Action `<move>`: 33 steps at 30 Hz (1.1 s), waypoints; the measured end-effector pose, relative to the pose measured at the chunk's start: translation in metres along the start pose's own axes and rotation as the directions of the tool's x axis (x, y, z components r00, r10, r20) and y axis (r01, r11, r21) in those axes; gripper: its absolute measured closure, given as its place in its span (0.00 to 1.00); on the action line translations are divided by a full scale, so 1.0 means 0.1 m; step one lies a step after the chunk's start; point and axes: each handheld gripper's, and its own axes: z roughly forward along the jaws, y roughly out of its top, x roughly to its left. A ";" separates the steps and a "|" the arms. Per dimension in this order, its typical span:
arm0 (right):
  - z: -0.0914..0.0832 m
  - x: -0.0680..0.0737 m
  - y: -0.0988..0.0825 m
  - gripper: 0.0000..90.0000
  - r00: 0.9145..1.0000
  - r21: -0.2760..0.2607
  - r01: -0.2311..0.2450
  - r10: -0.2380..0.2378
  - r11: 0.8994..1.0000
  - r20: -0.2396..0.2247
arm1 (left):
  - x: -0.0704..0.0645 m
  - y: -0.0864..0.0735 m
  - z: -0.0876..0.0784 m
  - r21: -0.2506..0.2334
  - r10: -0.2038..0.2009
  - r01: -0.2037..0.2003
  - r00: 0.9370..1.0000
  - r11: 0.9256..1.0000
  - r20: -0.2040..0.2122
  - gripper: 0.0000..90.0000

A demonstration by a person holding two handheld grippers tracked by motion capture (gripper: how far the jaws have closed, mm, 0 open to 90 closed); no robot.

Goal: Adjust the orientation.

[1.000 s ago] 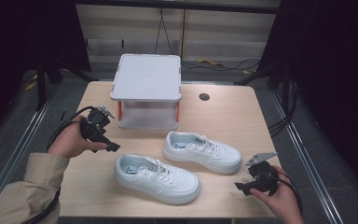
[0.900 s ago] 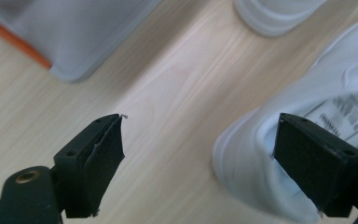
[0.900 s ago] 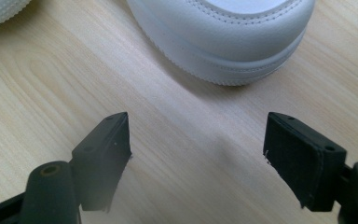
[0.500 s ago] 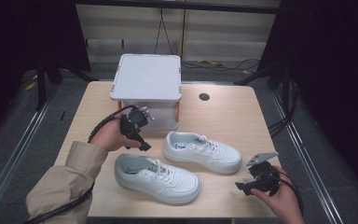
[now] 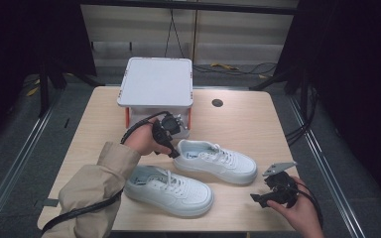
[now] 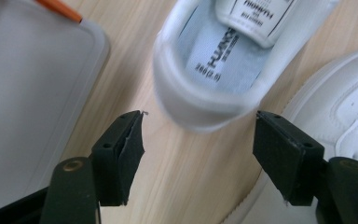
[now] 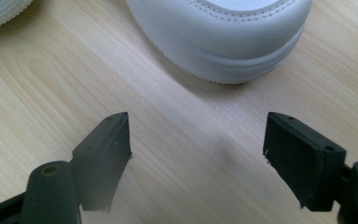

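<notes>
Two white sneakers lie on the wooden table, the far one (image 5: 217, 159) behind and right of the near one (image 5: 171, 184). My left gripper (image 5: 174, 153) hovers at the far sneaker's heel (image 6: 205, 100). Its jaws are open and have just been closing; the heel sits just ahead of them, untouched by the pads (image 6: 133, 144). The near sneaker (image 6: 349, 107) shows at the right edge of the left gripper view. My right gripper (image 5: 259, 198) rests open near the table's front right, facing the far sneaker's toe (image 7: 233, 42), with bare table between its jaws.
A white lidded box (image 5: 156, 89) with orange clips stands at the back of the table, just behind my left gripper, and its wall (image 6: 28, 93) is close on that gripper's left. A small dark round hole (image 5: 217, 103) lies to the box's right.
My left hand has swept right from the table's left side to the far sneaker's heel, and its jaws have narrowed. The right gripper and both sneakers have stayed put.
</notes>
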 end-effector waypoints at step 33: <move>0.06 -0.01 -0.02 0.26 1.000 0.017 -0.004 0.004 1.000 -0.005 | 0.05 0.24 0.44 0.047 -0.002 0.005 0.999 0.999 -0.054 0.74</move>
